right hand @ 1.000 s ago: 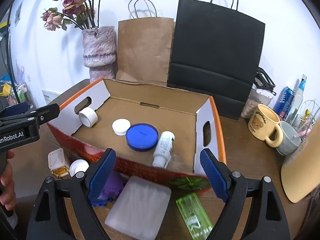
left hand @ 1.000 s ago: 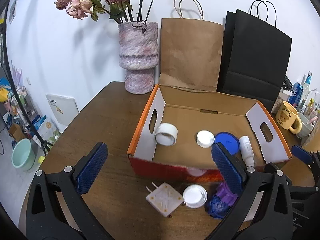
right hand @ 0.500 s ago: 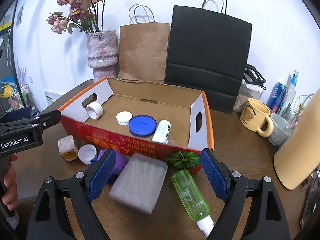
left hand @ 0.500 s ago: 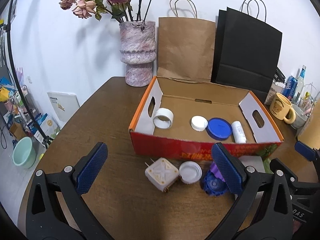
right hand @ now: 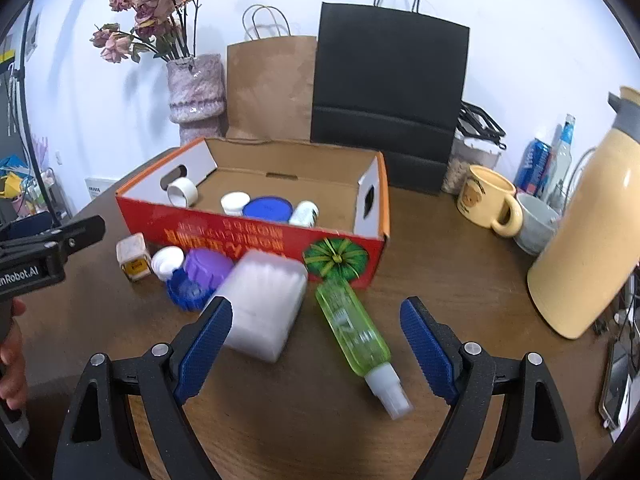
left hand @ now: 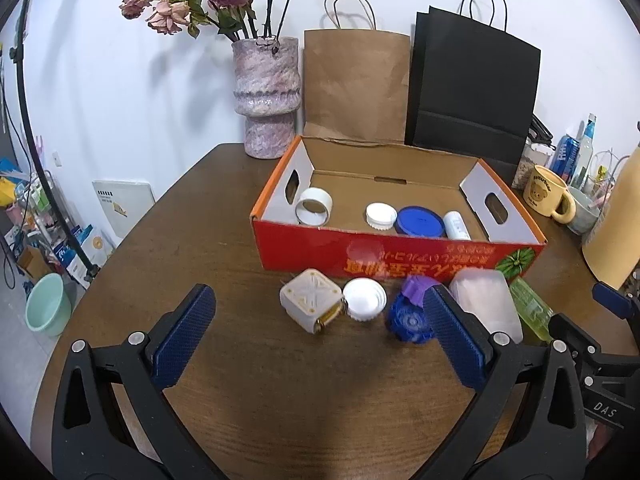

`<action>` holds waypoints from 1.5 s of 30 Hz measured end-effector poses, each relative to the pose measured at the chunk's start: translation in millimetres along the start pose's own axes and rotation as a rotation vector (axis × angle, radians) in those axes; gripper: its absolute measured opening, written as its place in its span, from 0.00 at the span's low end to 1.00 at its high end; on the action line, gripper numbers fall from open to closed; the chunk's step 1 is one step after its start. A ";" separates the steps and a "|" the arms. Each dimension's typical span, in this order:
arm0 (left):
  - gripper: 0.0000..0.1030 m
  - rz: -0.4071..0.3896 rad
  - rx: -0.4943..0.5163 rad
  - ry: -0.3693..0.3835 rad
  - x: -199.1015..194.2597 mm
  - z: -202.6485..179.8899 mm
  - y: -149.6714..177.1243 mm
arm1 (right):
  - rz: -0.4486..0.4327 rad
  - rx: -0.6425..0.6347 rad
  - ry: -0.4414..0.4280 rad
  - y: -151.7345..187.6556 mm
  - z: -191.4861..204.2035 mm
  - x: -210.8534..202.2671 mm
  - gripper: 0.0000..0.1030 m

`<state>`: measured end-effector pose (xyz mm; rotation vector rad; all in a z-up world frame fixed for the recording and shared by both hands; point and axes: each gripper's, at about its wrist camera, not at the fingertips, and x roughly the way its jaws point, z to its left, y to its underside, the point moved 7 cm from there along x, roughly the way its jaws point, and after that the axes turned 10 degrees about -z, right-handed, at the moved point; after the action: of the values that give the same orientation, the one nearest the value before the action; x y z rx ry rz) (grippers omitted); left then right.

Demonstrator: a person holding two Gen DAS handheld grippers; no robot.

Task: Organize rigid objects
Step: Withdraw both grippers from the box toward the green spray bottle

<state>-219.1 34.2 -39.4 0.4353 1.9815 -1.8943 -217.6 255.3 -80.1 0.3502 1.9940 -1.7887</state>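
Both grippers hang over the near part of the brown table (left hand: 168, 248) with nothing between their fingers: the left gripper (left hand: 320, 340) has its jaws spread wide and empty, and the right gripper (right hand: 316, 344) likewise stands released, its blue pads well apart. The sorting looks partly done. The cardboard box (right hand: 256, 240) near the table's far edge already holds a tape roll (left hand: 314, 211), a white cap (left hand: 381, 216), a blue lid (left hand: 420, 221) and a small white bottle (left hand: 456, 225), while a row of things waits on the table just in front of the box's near wall: a square white plug (left hand: 311, 300), a white lid (left hand: 365, 299), a purple and a blue cap (right hand: 192, 280), a frosted plastic case (right hand: 266, 304) and a green spray bottle (right hand: 352, 326). The step in hand appears to be choosing the next piece. The green spray bottle lies flat, framed by the right gripper's fingers but untouched; its long axis runs from the box's near right corner toward the table's near edge, with its base toward the box and the white nozzle pointing toward the camera and slightly right. Taking it would probably call for lowering the right gripper and pinching across the narrow body, not along its length.
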 end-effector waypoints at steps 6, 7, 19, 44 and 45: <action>1.00 0.013 0.005 0.008 -7.1 -1.5 12.6 | 0.021 0.013 0.014 16.0 -15.8 -8.5 0.87; 1.00 0.015 0.006 0.007 -8.0 -1.6 14.7 | 0.024 0.015 0.018 18.4 -18.6 -9.7 0.87; 1.00 0.036 0.014 0.011 -14.2 -0.7 31.8 | 0.056 0.006 0.022 38.1 -28.5 -16.2 0.87; 1.00 0.109 -0.007 -0.012 12.8 14.2 49.0 | 0.212 -0.065 0.022 51.0 -39.9 63.7 0.87; 1.00 0.112 -0.007 -0.011 13.7 14.9 49.2 | 0.213 -0.064 0.020 50.8 -40.1 65.9 0.87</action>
<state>-207.8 21.4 -89.9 0.5214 1.9143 -1.8163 -257.5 295.0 -153.2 0.5407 1.9422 -1.5930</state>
